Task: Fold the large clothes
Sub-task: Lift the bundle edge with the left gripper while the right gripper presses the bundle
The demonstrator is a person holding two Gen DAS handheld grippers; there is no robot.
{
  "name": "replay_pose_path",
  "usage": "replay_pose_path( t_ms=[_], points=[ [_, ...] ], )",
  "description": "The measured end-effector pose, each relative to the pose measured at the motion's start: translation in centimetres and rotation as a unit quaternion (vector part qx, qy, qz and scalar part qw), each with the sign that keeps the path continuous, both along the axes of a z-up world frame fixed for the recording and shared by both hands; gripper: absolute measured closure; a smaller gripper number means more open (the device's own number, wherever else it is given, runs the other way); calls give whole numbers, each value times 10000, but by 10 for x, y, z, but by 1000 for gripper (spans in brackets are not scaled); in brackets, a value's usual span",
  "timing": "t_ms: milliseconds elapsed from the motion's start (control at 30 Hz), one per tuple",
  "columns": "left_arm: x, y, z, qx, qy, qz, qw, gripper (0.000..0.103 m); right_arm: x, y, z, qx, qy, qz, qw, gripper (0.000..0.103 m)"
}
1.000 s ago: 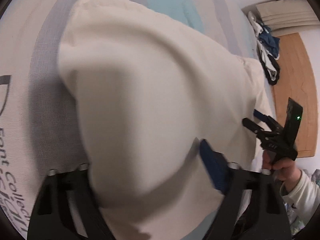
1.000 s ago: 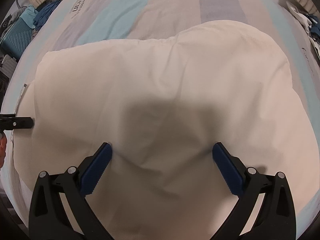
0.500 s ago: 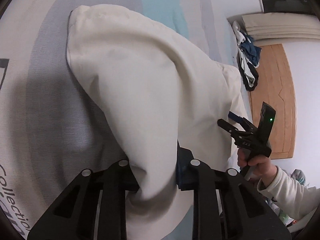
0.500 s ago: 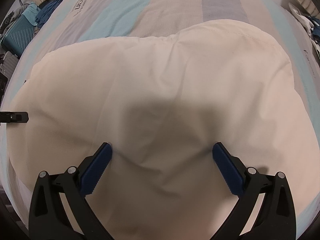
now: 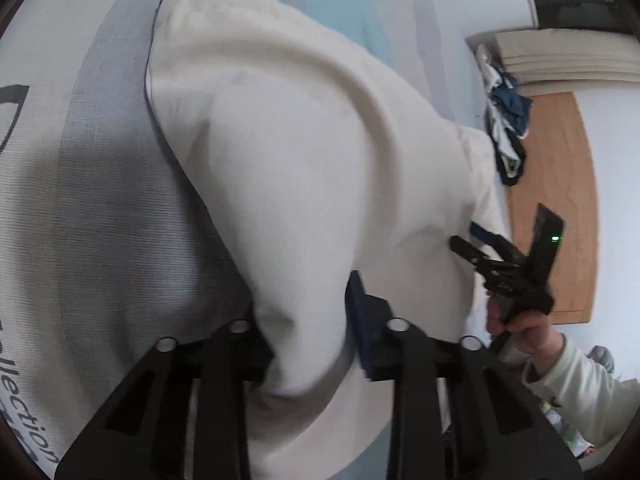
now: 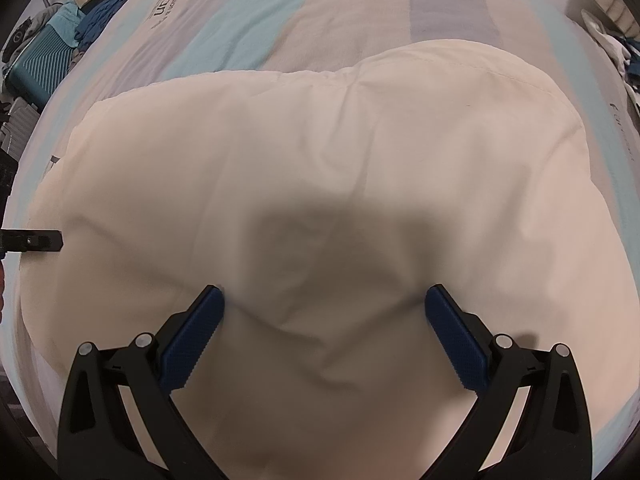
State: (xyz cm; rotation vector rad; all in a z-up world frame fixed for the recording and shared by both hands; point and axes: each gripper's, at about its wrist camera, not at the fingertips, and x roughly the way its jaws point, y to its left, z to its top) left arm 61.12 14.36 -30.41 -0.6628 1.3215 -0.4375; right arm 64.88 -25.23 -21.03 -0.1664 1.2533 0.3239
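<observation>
A large cream garment (image 6: 340, 184) lies spread on a striped bedspread; it also shows in the left wrist view (image 5: 304, 168), where one edge is lifted in a tent-like ridge. My left gripper (image 5: 308, 320) is shut on that lifted edge, the cloth bunched between the jaws. My right gripper (image 6: 322, 332) is open, with its blue pads (image 6: 192, 340) apart and just above the near part of the garment, holding nothing. The right gripper also shows in the left wrist view (image 5: 476, 244), at the garment's right edge.
The striped bedspread (image 6: 256, 16) in grey, teal and beige carries dark lettering. A teal suitcase (image 6: 36, 64) and blue clothes lie beyond its far left. A pile of clothes (image 5: 504, 132), a wooden panel (image 5: 560, 200) and stacked cushions lie to the right.
My left gripper has closed on the garment's edge and holds it raised. The right gripper has stayed open over the cloth.
</observation>
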Motion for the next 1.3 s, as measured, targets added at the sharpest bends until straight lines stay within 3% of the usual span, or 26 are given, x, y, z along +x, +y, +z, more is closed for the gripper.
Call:
replay_pose_path(
  t_ms=[167, 467, 933, 1000, 1133, 1300],
  points=[
    [-1, -6, 21, -125, -210, -116, 9996, 88, -1, -1, 0, 25, 0, -24, 10000, 6],
    [-3, -38, 72, -40, -462, -282, 9985, 88, -3, -3, -7, 172, -17, -234, 9996, 6],
    [3, -118, 137, 514, -411, -296, 9974, 86, -19, -4, -21, 147, -475, -166, 9986, 6],
    [5, -137, 146, 803, -426, -401, 9951, 85, -25, -6, -22, 116, -567, -126, 9982, 6],
    [8, -156, 153, 1133, -431, -517, 9913, 85, -35, -9, -8, 27, -713, -36, 9974, 11],
    [8, -163, 155, 1366, -361, -496, 9887, 85, -67, -43, 29, -4, -1373, -350, 9899, 12]
  ],
)
